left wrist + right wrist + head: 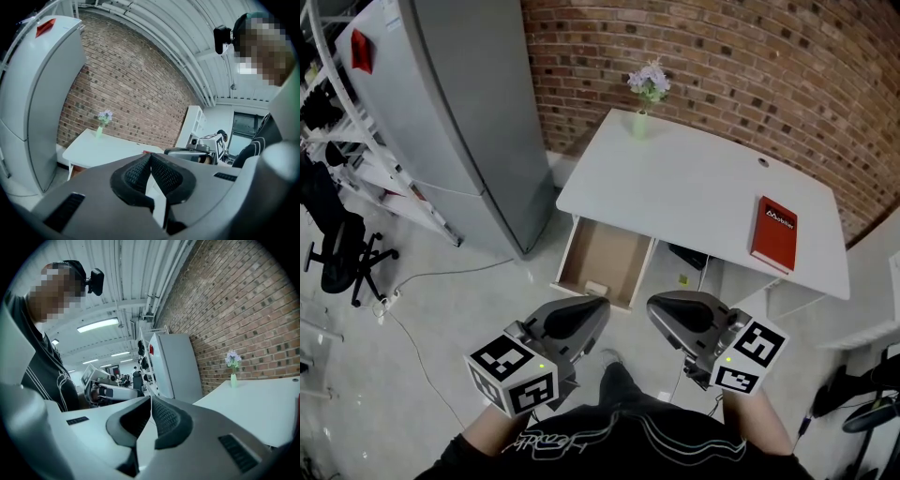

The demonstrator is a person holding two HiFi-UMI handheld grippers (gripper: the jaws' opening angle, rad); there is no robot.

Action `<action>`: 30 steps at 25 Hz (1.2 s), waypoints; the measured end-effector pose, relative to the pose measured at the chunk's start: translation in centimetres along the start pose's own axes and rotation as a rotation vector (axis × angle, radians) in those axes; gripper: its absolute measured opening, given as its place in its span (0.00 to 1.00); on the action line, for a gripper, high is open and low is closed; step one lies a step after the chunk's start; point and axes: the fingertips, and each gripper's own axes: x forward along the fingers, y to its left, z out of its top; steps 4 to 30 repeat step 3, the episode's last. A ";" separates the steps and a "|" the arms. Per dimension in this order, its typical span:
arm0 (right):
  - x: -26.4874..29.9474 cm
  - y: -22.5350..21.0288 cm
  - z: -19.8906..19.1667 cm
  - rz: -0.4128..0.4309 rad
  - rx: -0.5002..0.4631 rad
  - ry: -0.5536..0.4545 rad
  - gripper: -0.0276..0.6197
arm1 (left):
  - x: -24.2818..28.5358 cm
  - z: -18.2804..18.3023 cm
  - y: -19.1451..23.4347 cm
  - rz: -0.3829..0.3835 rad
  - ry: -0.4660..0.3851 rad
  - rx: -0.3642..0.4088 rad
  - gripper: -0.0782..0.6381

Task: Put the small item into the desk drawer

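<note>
The desk drawer [602,251] stands pulled open under the left end of the white desk [703,192]. A small pale item [596,286] lies inside it near the front panel. I hold both grippers low and close to my body, in front of the drawer and above the floor. My left gripper [596,307] is shut with nothing between its pads, tips meeting [150,155]. My right gripper [656,306] is shut and empty too [151,398]. Each gripper shows in the other's view.
A red book [774,233] lies on the desk's right part, and a vase of flowers [645,97] stands at its back left corner. A tall grey fridge [464,112] stands left of the desk. A brick wall [722,56] runs behind. An office chair [342,253] is far left.
</note>
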 end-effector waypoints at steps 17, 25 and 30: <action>0.5 -0.7 -0.2 -0.001 0.005 0.001 0.11 | 0.6 0.1 0.7 0.005 0.001 0.010 0.14; 0.5 -0.7 -0.2 -0.001 0.005 0.001 0.11 | 0.6 0.1 0.7 0.005 0.001 0.010 0.14; 0.5 -0.7 -0.2 -0.001 0.005 0.001 0.11 | 0.6 0.1 0.7 0.005 0.001 0.010 0.14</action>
